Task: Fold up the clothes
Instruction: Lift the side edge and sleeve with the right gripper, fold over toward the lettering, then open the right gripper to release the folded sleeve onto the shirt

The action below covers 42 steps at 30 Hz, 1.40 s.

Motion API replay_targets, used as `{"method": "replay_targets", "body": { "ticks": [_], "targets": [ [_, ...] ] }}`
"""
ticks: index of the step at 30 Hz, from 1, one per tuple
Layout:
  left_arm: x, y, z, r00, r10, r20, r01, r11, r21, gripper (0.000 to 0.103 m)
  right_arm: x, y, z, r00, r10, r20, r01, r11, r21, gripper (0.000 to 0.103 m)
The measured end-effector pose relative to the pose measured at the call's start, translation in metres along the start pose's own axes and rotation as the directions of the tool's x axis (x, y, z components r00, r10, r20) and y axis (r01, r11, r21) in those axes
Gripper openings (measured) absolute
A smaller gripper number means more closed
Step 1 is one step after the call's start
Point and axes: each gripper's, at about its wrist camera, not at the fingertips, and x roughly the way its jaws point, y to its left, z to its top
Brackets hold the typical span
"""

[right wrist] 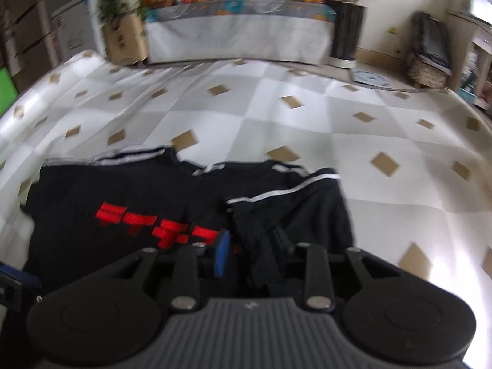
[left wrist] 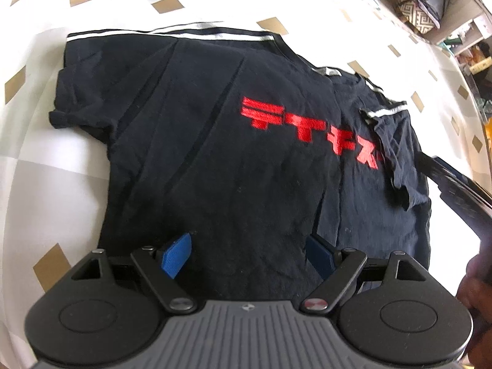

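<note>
Left tongs (left wrist: 250, 253): nearest the left wrist camera, pointing steeply down over the lower hem of the shirt; the two blue pads (left wrist: 176, 255) stand wide apart with only flat cloth under the gap, nothing gripped.

Right tongs (right wrist: 253, 253): seen from the right wrist camera slanting down over the shirt's right side; the jaws are partly apart, one blue pad plain, the other dark and hard to make out against the cloth. A dark fold of sleeve lies in the gap; the picture is blurred, so the pads seem to be clear of it, but I cannot be sure.

Right tongs from the other side: a dark, blurred part of them (left wrist: 455, 190) juts in at the right edge of the left view, beside the folded sleeve.

Hand (left wrist: 475, 292): part of one shows at the lower right edge of the left view, blurred.

Shirt (left wrist: 215, 153): black T-shirt, front up, spread flat on the desk (right wrist: 307, 123), which wears a white and grey checked cover with tan diamonds.

Print (left wrist: 307, 129): red block characters across the chest.

Trim: white stripes along the shoulders.

Left sleeve (left wrist: 66, 113): lying out flat to the side.

Right sleeve (left wrist: 396, 153): turned inward over the chest, covering the end of the red print, its edge rumpled.
</note>
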Motion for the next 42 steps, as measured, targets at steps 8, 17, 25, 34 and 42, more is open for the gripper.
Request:
{"method": "replay_targets", "body": {
  "ticks": [8, 17, 25, 34, 42],
  "targets": [
    [-0.012, 0.019, 0.011, 0.999, -0.001, 0.045, 0.003, 0.999, -0.044, 0.082, -0.034, -0.031, -0.007, 0.994, -0.097, -0.047, 0.104, 0.977, 0.186, 0.047],
    [-0.020, 0.058, 0.023, 0.994, 0.055, 0.099, -0.042, 0.991, -0.127, 0.082, -0.057, -0.007, -0.020, 0.998, -0.023, -0.066, 0.044, 0.938, 0.343, 0.056],
    [-0.034, 0.098, 0.037, 0.988, 0.010, 0.157, 0.020, 0.982, -0.190, 0.082, -0.038, 0.046, -0.011, 0.992, 0.062, -0.110, -0.038, 0.978, 0.205, 0.060],
    [-0.041, 0.159, 0.062, 0.977, -0.018, 0.213, 0.097, 0.926, -0.366, 0.081, -0.029, 0.070, -0.004, 0.986, 0.092, -0.137, -0.071, 0.986, 0.148, 0.064],
    [-0.029, 0.181, 0.071, 0.967, -0.085, 0.238, 0.183, 0.888, -0.423, 0.081, -0.024, 0.073, -0.005, 0.985, 0.081, -0.155, -0.059, 0.988, 0.139, 0.065]
  ]
}}
